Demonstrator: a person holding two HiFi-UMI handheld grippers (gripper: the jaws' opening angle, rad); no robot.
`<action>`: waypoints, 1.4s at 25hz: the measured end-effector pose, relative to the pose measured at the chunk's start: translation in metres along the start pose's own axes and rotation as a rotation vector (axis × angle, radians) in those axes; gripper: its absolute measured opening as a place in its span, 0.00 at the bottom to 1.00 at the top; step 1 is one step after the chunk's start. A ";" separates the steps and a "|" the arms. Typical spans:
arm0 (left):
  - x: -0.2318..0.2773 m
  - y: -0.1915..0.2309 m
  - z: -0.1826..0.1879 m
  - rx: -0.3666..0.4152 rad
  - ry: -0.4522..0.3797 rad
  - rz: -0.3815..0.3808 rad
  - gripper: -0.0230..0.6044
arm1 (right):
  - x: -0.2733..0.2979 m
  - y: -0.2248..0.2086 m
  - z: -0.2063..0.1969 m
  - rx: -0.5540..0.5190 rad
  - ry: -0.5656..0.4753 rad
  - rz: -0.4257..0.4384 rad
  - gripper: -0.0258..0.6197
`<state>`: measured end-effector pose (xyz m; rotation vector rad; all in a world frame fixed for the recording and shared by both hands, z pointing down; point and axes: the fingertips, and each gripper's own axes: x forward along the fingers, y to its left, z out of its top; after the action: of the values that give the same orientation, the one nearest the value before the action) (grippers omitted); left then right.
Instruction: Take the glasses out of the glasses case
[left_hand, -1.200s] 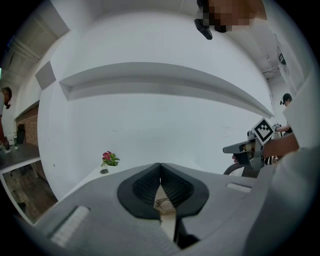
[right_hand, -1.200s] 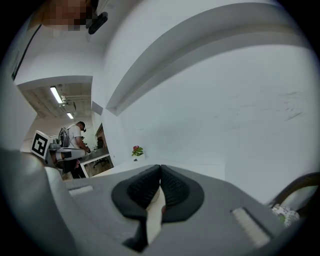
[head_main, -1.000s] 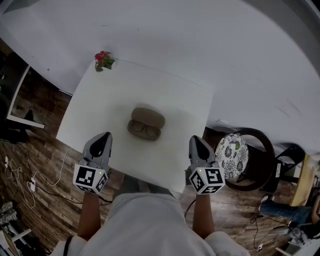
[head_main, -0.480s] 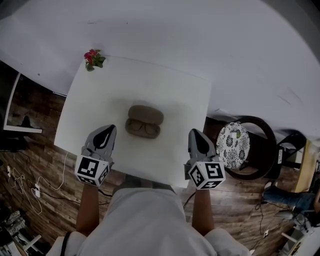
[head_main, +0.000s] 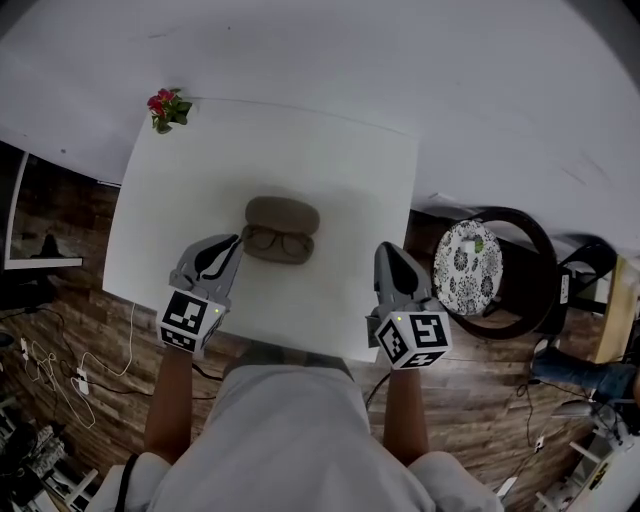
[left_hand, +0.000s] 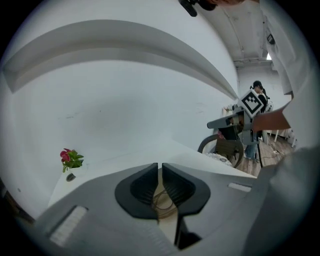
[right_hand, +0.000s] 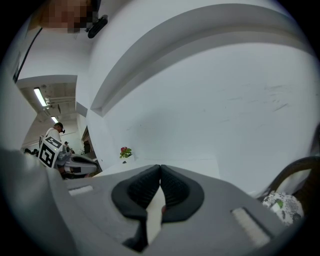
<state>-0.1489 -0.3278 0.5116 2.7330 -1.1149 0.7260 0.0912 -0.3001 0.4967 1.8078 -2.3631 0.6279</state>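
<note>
While left hand-held gripper (head_main: 236, 242) and right hand-held gripper (head_main: 386, 251) sit closed, oval case (head_main: 283, 213), glasses (head_main: 273, 241) inside.

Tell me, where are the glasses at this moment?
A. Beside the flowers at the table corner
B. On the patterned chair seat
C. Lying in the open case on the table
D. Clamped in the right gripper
C: the glasses lie in the lower half of the open glasses case on the white table. The left gripper is close beside the case but does not hold them.
</note>
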 end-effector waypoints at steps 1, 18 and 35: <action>0.004 -0.002 -0.003 0.015 0.016 -0.014 0.11 | -0.001 -0.001 -0.002 0.003 0.001 -0.004 0.04; 0.075 -0.036 -0.054 0.423 0.298 -0.247 0.18 | -0.031 -0.023 -0.017 0.041 0.005 -0.078 0.04; 0.123 -0.056 -0.099 0.589 0.474 -0.428 0.18 | -0.054 -0.050 -0.035 0.059 0.033 -0.151 0.04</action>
<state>-0.0737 -0.3385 0.6603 2.8094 -0.2200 1.7068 0.1480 -0.2490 0.5240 1.9610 -2.1835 0.7094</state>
